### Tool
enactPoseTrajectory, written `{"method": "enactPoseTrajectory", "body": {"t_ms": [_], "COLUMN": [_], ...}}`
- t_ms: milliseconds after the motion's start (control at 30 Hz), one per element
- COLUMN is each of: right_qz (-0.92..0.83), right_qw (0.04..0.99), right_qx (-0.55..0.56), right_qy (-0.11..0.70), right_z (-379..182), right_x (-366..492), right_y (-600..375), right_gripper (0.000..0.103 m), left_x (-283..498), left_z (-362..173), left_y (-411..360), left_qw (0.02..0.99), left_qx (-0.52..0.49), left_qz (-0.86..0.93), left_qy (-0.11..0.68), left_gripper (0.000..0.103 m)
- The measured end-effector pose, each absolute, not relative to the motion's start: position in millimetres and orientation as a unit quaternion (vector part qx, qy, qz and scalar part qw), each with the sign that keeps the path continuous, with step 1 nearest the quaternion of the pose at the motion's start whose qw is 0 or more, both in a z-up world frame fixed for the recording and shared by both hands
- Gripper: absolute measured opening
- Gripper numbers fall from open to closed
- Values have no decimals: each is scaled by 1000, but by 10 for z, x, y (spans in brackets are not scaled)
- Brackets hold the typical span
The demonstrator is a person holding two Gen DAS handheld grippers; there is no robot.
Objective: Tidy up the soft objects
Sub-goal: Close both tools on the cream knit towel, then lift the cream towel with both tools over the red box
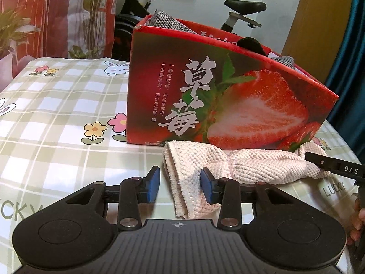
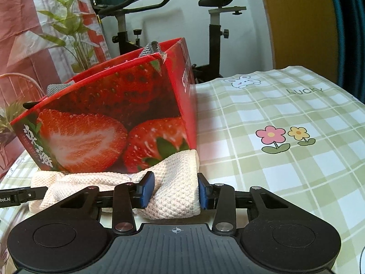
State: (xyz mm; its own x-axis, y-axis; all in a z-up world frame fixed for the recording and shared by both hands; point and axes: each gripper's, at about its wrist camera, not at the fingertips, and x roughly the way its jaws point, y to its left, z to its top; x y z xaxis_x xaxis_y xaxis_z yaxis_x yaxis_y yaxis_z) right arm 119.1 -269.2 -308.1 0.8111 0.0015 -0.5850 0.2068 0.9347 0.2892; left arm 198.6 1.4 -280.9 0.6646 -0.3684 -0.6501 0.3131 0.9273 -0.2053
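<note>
The pink cloth [image 1: 228, 166], one only, lies crumpled on the bench [image 1: 57, 118] just in front of the strawberry box [image 1: 205, 96], touching the foot of its front wall. It is a waffle-knit piece stretched lengthwise along the box, with one folded end toward each tool.

One box stands on the checked bench cover. It is open at the top. Inside it, two grey knit cloths [image 1: 166, 22] rise above the rim, one at the far left corner and one farther right, and one dark item [image 1: 251, 43] shows between them; what else the box holds is hidden by its walls.

The left tool [image 1: 180, 186] points down at a slant toward the bench. The cloth's left folded end lies between its blue pads. The right pad touches the fabric, but the left pad stands apart from it, so the tool is not yet clenched on the cloth.

The right tool [image 2: 175, 190] also slants down. Its two blue pads press on either side of the cloth's right end [image 2: 173, 182], which bulges between them: it is grasping the cloth. In the left wrist view, fingertips [image 1: 358, 219] of the person's hand show at the right edge, beside that tool's black finger.
</note>
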Motion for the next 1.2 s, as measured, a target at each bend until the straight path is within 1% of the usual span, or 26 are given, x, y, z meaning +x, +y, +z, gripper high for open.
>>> {"method": "enactPoseTrajectory", "body": {"t_ms": [133,433,467,500,633,800,933,1200], "right_qz": [-50,-39,-38,-38,-38,-28,-18,-1], "right_qw": [938,940,940,940,939,937,943,957], "right_qx": [164,153,151,150,148,141,137,106], "right_qy": [302,304,304,305,309,317,301,269], "right_z": [-3075,-3068,-3066,-3065,-3052,-2956,-2771,-2317], "right_x": [1189,1195,1195,1196,1201,1169,1073,982], "right_y": [-2662,-2615,-2608,-2600,-2588,-2553,-2511,-2462], "right_gripper": [28,19,19,18,17,16,16,16], "left_x": [1981,2043,2049,2064,2079,2047,1979,1902], "left_z": [-2821,-2773,-2766,-2763,-2700,-2537,-2358,-2116], "left_y": [39,-10,-21,-18,-82,-46,-34,7], "left_qw": [911,906,905,901,897,900,901,908], "left_qx": [-40,-23,-22,-30,-15,-15,2,-6], "left_qz": [-188,-189,-190,-203,-217,-218,-226,-231], "left_qy": [364,377,379,383,385,378,370,350], "left_gripper": [42,41,33,20,11,11,11,11]}}
